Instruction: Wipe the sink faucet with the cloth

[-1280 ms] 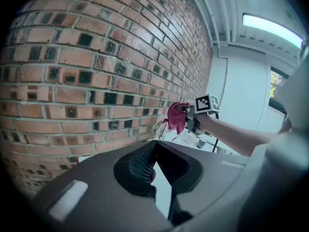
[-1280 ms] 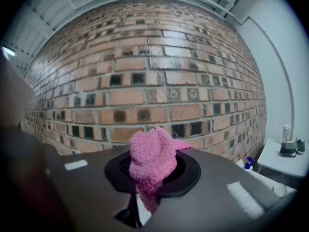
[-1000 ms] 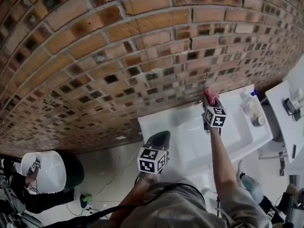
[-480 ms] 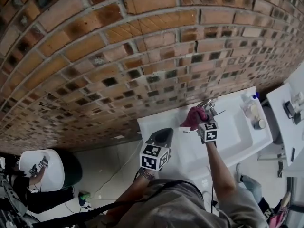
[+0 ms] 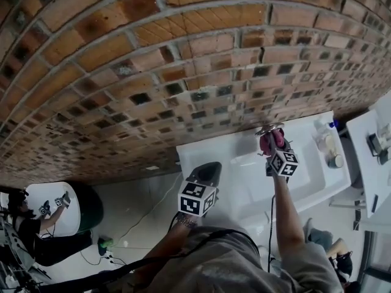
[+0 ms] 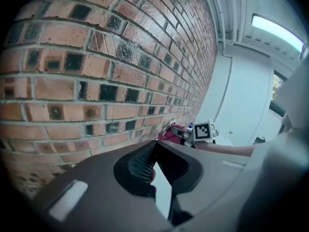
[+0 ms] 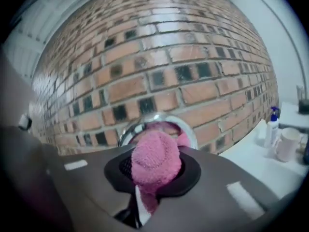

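While the right tongs clamp the pink cloth at the chrome faucet, centre right above the white sink, the left tongs hang pressed together, empty, lower centre.

Pink cloth, shiny silver faucet, white sink, red-brown brick wall patterned with dark square insets and pale mortar

I log the head view looking steeply down the red brick wall onto the white rectangular sink, lower right. Both gripper views face that wall: right squarely and close, left obliquely along it.
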### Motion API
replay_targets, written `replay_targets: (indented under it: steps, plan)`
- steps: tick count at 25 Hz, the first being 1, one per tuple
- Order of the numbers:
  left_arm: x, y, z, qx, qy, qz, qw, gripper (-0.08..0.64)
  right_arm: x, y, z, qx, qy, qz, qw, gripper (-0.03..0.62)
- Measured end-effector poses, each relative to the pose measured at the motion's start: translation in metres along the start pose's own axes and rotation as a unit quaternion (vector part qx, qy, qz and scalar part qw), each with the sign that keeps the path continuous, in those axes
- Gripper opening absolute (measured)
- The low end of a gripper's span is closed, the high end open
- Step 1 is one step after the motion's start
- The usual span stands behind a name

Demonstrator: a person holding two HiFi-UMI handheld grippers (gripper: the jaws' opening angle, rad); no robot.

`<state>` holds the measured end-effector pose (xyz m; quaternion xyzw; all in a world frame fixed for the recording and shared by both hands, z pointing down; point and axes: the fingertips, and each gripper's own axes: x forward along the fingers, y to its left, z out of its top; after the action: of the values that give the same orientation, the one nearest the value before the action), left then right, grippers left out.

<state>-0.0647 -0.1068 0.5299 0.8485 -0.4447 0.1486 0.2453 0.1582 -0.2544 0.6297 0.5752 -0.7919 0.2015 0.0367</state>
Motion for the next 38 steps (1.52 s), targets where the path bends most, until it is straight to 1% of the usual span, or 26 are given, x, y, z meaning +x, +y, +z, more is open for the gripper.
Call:
replay_targets:
  steps: [1,3,4,5,6,7,8,9,10,11,13,15,17,18,19,20,22,24,26,28,30,33,34,36,37,38]
  plan:
    - [0.001,0.0,0.0,0.001,0.0,-0.001,1.0,0.014,0.0,-0.006,0.011,0.034,-0.019,0.006,0.999,0.051]
    - [0.002,-0.001,0.001,0.002,0.001,-0.002,1.0,0.014,0.001,-0.013,0.019,0.103,-0.032,0.012,0.994,0.051]
    - [0.003,-0.002,0.001,0.002,0.001,-0.002,1.0,0.014,0.0,-0.017,0.017,0.145,-0.04,0.012,0.989,0.051]
    - [0.003,-0.003,0.001,0.002,0.001,-0.003,1.0,0.014,-0.004,-0.023,0.015,0.191,-0.051,0.006,0.98,0.051]
    - [0.003,-0.004,0.002,0.002,0.0,-0.004,1.0,0.014,-0.009,-0.035,0.014,0.234,-0.066,-0.011,0.97,0.051]
    - [0.004,-0.004,0.003,0.002,-0.001,-0.004,1.0,0.014,-0.017,-0.052,0.013,0.264,-0.082,-0.038,0.96,0.051]
    - [0.004,-0.003,0.004,0.002,-0.002,-0.004,1.0,0.014,-0.026,-0.072,0.013,0.277,-0.098,-0.072,0.953,0.051]
    - [0.003,-0.003,0.003,0.001,-0.001,-0.003,1.0,0.014,-0.035,-0.093,0.015,0.276,-0.113,-0.102,0.949,0.051]
    - [0.003,-0.002,0.002,0.0,0.0,-0.002,1.0,0.014,-0.043,-0.11,0.02,0.265,-0.124,-0.122,0.948,0.051]
    - [0.002,-0.002,0.0,0.0,0.003,-0.002,1.0,0.014,-0.048,-0.124,0.026,0.249,-0.128,-0.128,0.951,0.051]
    - [0.003,-0.001,-0.002,-0.001,0.007,-0.001,1.0,0.014,-0.041,-0.133,0.034,0.214,-0.113,-0.103,0.965,0.051]
    - [0.006,-0.003,-0.004,0.001,0.011,-0.004,0.9999,0.014,-0.019,-0.126,0.03,0.18,-0.077,-0.07,0.978,0.051]
    - [0.009,-0.009,-0.005,0.005,0.014,-0.012,0.9998,0.014,0.006,-0.113,0.01,0.149,-0.029,-0.053,0.987,0.051]
    - [0.01,-0.013,-0.004,0.008,0.015,-0.017,0.9997,0.014,0.016,-0.108,-0.006,0.141,-0.004,-0.056,0.988,0.051]
    - [0.011,-0.017,-0.003,0.012,0.015,-0.021,0.9996,0.014,0.023,-0.106,-0.024,0.142,0.02,-0.065,0.988,0.037]
    - [0.011,-0.02,-0.002,0.015,0.015,-0.025,0.9995,0.014,0.027,-0.105,-0.041,0.151,0.038,-0.077,0.985,0.046]
    - [0.01,-0.022,-0.001,0.019,0.015,-0.027,0.9993,0.014,0.026,-0.103,-0.065,0.176,0.043,-0.088,0.98,0.048]
    - [0.011,-0.022,0.0,0.02,0.015,-0.027,0.9993,0.014,0.018,-0.097,-0.08,0.176,0.054,-0.087,0.979,0.048]
    - [0.013,-0.02,0.0,0.018,0.016,-0.026,0.9994,0.014,0.009,-0.085,-0.094,0.144,0.094,-0.073,0.982,0.048]
    - [0.016,-0.019,-0.001,0.016,0.017,-0.027,0.9994,0.014,0.0,-0.081,-0.108,0.097,0.136,-0.063,0.984,0.048]
    - [0.017,-0.021,-0.002,0.015,0.018,-0.029,0.9993,0.014,-0.01,-0.083,-0.116,0.068,0.169,-0.059,0.981,0.046]
    - [0.016,-0.02,-0.005,0.012,0.017,-0.029,0.9993,0.014,-0.025,-0.093,-0.126,0.049,0.215,-0.063,0.973,0.048]
    - [0.015,-0.019,-0.006,0.011,0.017,-0.028,0.9994,0.014,-0.031,-0.104,-0.132,0.043,0.232,-0.079,0.969,0.048]
    - [0.012,-0.014,-0.007,0.007,0.016,-0.023,0.9996,0.014,-0.048,-0.136,-0.144,0.034,0.255,-0.141,0.956,0.048]
    - [0.011,-0.012,-0.007,0.004,0.015,-0.021,0.9997,0.014,-0.057,-0.153,-0.144,0.038,0.249,-0.174,0.952,0.048]
    - [0.009,-0.01,-0.007,0.002,0.014,-0.019,0.9997,0.014,-0.064,-0.167,-0.138,0.052,0.227,-0.196,0.953,0.048]
